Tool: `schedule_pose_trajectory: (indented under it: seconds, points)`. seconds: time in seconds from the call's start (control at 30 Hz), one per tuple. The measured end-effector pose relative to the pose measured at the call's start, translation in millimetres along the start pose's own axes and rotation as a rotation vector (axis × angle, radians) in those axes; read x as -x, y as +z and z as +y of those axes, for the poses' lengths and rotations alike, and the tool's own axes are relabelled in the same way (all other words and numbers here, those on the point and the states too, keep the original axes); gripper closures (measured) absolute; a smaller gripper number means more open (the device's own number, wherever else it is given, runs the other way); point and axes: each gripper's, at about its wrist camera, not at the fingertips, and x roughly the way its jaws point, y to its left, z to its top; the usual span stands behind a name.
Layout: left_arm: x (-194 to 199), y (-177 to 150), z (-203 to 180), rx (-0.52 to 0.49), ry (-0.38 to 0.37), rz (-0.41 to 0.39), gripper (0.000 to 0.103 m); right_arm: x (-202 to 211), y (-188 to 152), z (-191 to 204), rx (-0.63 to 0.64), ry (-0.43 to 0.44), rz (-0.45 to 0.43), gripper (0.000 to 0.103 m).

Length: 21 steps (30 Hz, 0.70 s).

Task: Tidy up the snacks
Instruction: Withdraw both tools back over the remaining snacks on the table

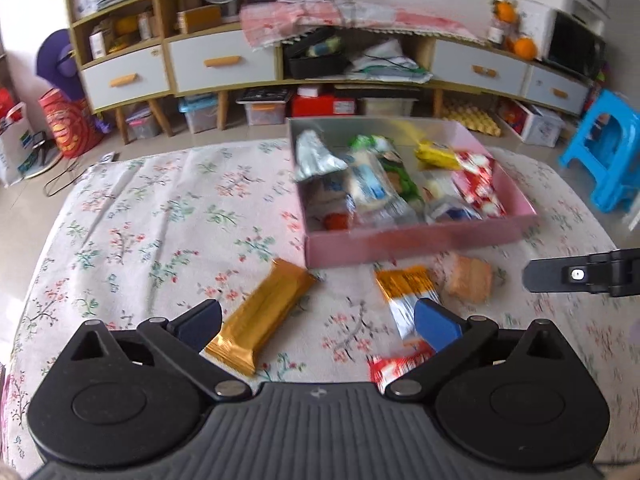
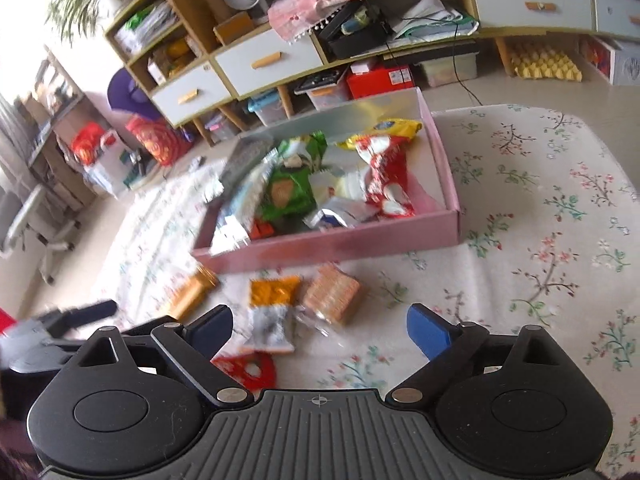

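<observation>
Left gripper and right gripper both hover with jaws apart and hold nothing. Nearest on the floral tablecloth lie a red packet, gold bar, orange-and-silver packet and wrapped biscuits. Beyond them, toward the cloth's far edge, the pink box holds mixed snack packets.
</observation>
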Motion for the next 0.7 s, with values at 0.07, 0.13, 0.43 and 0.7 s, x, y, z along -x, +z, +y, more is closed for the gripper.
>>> schedule_pose_trajectory:
  seconds: [0.07, 0.13, 0.43, 0.7]
  points:
    - [-3.0, -6.3, -1.9, -0.027, -0.022, 0.015, 0.000, -2.9, -6.2, -0.2, 0.043, -0.025, 0.003, 0.007]
    - [-7.3, -11.2, -2.8, -0.048, -0.051, 0.028, 0.000, -6.2, -12.3, -2.7, 0.077, -0.049, -0.004, 0.007]
    - [-19.4, -33.9, -19.8, -0.199, -0.156, 0.027, 0.000, -29.7, -21.3, -5.0, 0.277, -0.108, -0.042, 0.007]
    - [-30.5, -40.9, -29.6, -0.252, -0.265, 0.036, 0.008, -54.2, -17.3, -8.7, 0.336, -0.089, -0.063, 0.007]
